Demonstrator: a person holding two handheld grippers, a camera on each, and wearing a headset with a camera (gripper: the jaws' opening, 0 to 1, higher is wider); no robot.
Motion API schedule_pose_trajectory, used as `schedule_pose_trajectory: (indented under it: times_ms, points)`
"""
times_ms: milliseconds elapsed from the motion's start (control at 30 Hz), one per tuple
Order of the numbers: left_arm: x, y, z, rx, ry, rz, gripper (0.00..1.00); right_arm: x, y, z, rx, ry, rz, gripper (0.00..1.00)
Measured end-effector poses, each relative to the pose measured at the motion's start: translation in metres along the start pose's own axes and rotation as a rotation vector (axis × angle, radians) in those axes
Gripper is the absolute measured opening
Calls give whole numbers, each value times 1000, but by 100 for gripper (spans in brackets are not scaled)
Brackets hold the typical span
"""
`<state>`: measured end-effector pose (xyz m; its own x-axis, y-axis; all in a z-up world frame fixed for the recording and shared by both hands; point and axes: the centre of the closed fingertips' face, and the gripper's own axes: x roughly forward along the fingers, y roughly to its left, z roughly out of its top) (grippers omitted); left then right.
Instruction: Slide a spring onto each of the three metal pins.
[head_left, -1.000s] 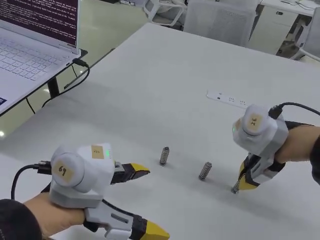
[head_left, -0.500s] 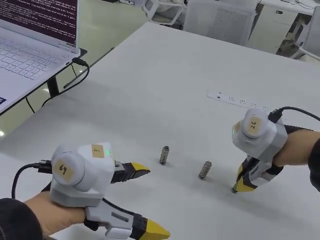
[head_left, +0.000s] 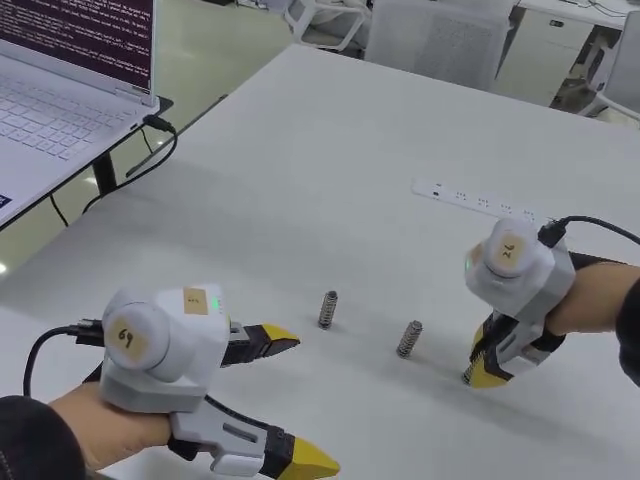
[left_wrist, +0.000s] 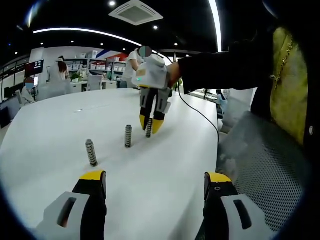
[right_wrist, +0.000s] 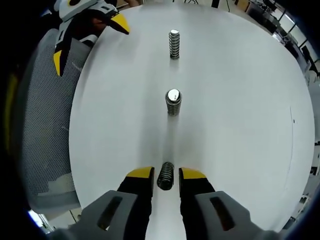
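1. Three springs stand on end on the table (head_left: 300, 150), each with its long axis pointing up off the top. They form one row: left spring (head_left: 328, 310), middle spring (head_left: 409, 340) and right spring (head_left: 468, 374). All three are near the front edge, well apart from one another.
2. In the head view all three lean a little to the right. In the left gripper view they look close to plumb.
3. Each spring is a tight grey metal coil, a slim cylinder.
4. Two round, bright pin heads (right_wrist: 173, 94) show in the right gripper view, one at the top of the middle spring and one at the top of the left. The top of the right spring looks dark.
5. The right gripper (right_wrist: 166, 174) points down at the right end of the row. Its jaws are narrow, one on each side of the right spring. I cannot tell whether the tips press on the coil.
6. The left gripper (head_left: 303, 400) is near left, pointing right, with its jaws wide and nothing between them.
7. There are two grippers, each with a white body and yellow-tipped fingers.
8. The table is smooth matt white. One laptop (head_left: 60, 100) is far left and one power strip (head_left: 470, 200) far right.
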<state>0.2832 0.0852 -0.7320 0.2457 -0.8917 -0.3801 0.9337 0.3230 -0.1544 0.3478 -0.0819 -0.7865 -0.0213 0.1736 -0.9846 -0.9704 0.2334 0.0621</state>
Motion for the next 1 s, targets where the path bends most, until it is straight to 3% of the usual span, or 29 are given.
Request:
schedule_pose_trajectory:
  times_ms: [300,533,700,867,1000]
  points:
    - [0,1,1,-4,1,3,78,-6,0,1,54,-66,-14,35]
    - [0,0,3,-2,2,0,79,-10,1,0,90,-123,-40,40]
    - [-2,2,4,-11,-5,11,79,-15,0,6,148,-226,-63,43]
    - [-2,1,4,-13,-5,14,79,-17,2,1,175,-257,-82,48]
    - [-3,1,5,-16,-6,17,79,-21,4,2,208,-327,-115,53]
